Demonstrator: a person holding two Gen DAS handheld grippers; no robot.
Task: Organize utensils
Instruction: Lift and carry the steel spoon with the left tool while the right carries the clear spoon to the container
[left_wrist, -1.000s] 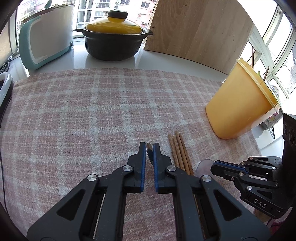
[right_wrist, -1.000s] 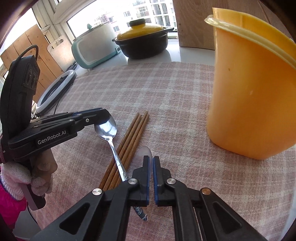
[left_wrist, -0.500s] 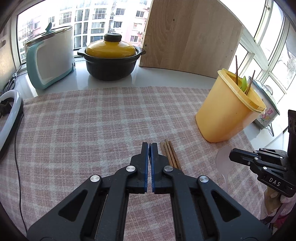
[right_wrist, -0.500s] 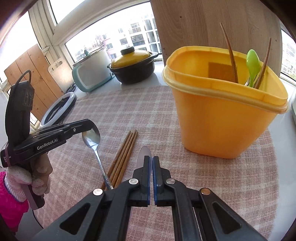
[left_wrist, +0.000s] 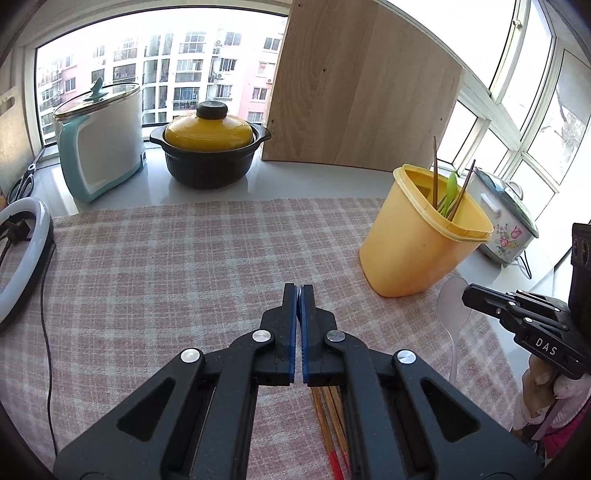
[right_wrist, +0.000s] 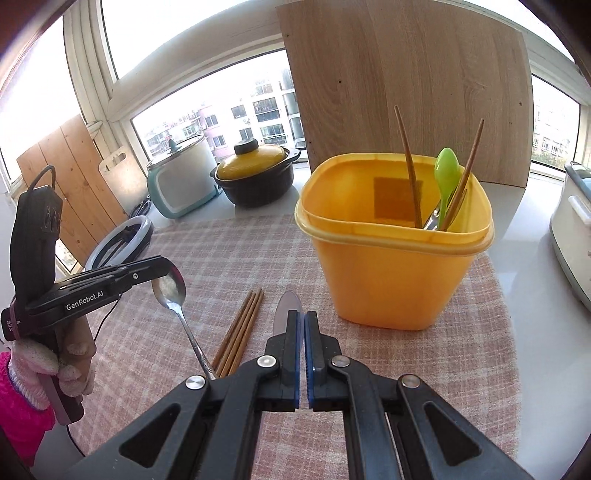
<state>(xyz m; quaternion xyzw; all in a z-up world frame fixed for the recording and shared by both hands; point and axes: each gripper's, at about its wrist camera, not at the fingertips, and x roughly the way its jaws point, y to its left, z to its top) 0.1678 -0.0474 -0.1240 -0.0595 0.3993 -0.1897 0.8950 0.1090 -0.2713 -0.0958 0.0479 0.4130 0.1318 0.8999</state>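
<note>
Two hand-held grippers above a table laid with a pink checked cloth (left_wrist: 155, 266). The left gripper (right_wrist: 168, 271), seen at 9 o'clock in the right wrist view, is clamped on the bowl of a metal spoon (right_wrist: 181, 310); the spoon's handle hangs down toward 5 o'clock, clear of the cloth. In its own view the left gripper's pads (left_wrist: 293, 325) meet with almost no gap. The right gripper (left_wrist: 466, 293), at 3 o'clock in the left wrist view, is clamped on a translucent white spoon (left_wrist: 452, 314), bowl uppermost and handle hanging toward 6 o'clock; in the right wrist view only the spoon's tip shows above the closed pads (right_wrist: 293, 343). A bundle of brown chopsticks (right_wrist: 240, 330) lies flat on the cloth, between the two grippers and touching neither. A yellow tub (right_wrist: 391, 280) stands upright on the cloth at 1 o'clock from the right gripper, well apart from the chopsticks. Inside it lean two brown chopsticks (right_wrist: 408, 166), a green spoon (right_wrist: 447, 173) and a metal utensil that is too hidden to tell. Behind, toward 12 o'clock: a wooden board (left_wrist: 362, 85), a black pot with a yellow lid (left_wrist: 208, 147), and a teal and white cooker (left_wrist: 99, 140). A ring light (left_wrist: 22, 254) lies at 9 o'clock
</note>
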